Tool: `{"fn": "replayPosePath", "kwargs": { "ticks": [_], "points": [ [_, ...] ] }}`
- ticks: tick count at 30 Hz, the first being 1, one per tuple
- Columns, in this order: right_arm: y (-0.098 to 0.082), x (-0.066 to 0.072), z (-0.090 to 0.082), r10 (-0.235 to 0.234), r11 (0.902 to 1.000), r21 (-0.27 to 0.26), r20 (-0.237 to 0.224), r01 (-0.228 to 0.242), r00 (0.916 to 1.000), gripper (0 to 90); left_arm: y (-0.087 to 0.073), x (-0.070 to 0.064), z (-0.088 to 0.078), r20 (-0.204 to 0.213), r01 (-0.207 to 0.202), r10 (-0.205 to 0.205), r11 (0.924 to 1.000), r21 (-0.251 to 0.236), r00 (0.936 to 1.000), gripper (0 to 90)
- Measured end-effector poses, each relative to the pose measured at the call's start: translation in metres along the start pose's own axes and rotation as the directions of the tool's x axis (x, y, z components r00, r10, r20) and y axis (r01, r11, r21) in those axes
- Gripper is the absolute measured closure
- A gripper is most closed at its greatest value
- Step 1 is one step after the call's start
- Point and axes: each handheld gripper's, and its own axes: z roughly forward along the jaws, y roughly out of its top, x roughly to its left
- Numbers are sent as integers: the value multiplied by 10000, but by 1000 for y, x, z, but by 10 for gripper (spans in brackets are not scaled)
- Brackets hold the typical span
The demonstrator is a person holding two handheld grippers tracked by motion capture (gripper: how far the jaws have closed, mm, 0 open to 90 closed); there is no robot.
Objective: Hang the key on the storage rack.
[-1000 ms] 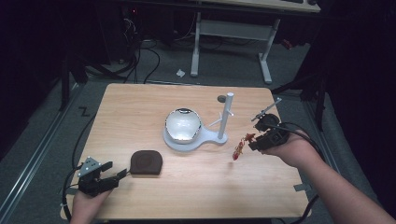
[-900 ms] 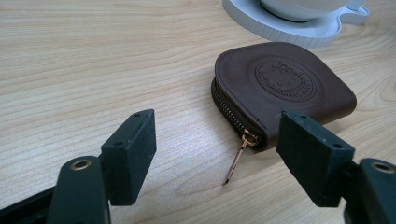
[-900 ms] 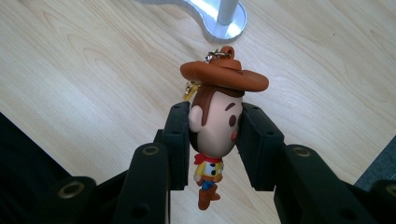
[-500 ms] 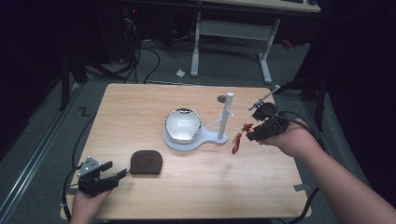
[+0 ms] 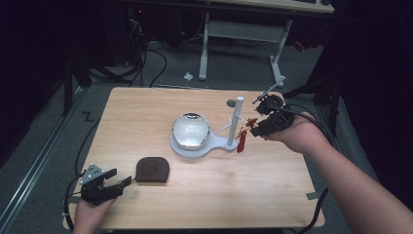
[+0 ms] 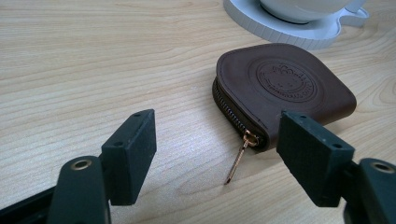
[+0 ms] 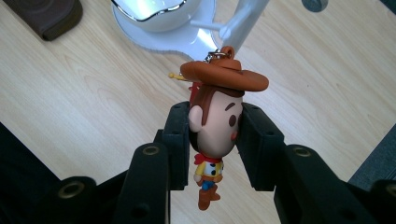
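Note:
A small cowboy figure keychain (image 7: 215, 126) with a brown hat is clamped by its head in my right gripper (image 7: 212, 135). In the high view the right gripper (image 5: 254, 126) holds the keychain (image 5: 242, 139) just right of the white stand's upright post (image 5: 237, 117). The stand's base (image 5: 214, 147) carries a shiny white bowl (image 5: 190, 130). A brown zip pouch (image 6: 280, 88) lies flat on the table, its gold zipper pull (image 6: 237, 161) pointing toward my left gripper (image 6: 219, 144), which is open and apart from it. In the high view the left gripper (image 5: 114, 185) sits at the front left, beside the pouch (image 5: 152, 169).
The wooden table (image 5: 146, 112) stands on grey floor with cables and a white desk frame (image 5: 243, 34) behind. A small grey disc (image 5: 230, 103) lies near the table's far edge behind the post. The front middle and right of the table top are bare wood.
My right gripper has carried the keychain up and leftward, closer to the stand's post. The left gripper and pouch have stayed in place.

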Motion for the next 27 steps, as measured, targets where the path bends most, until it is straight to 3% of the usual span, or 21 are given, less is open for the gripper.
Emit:
{"fn": "replayPosePath", "kwargs": {
  "ticks": [17,27],
  "points": [
    [23,-7,-1,139,9998,-154,367,-133,9992,663,0,1,0,42,39,-39,10000,-24,10000,291],
    [17,-17,12,431,9991,-66,383,-428,9983,662,0,1,0,64,30,-30,10000,-5,10000,291]
  ]
}}
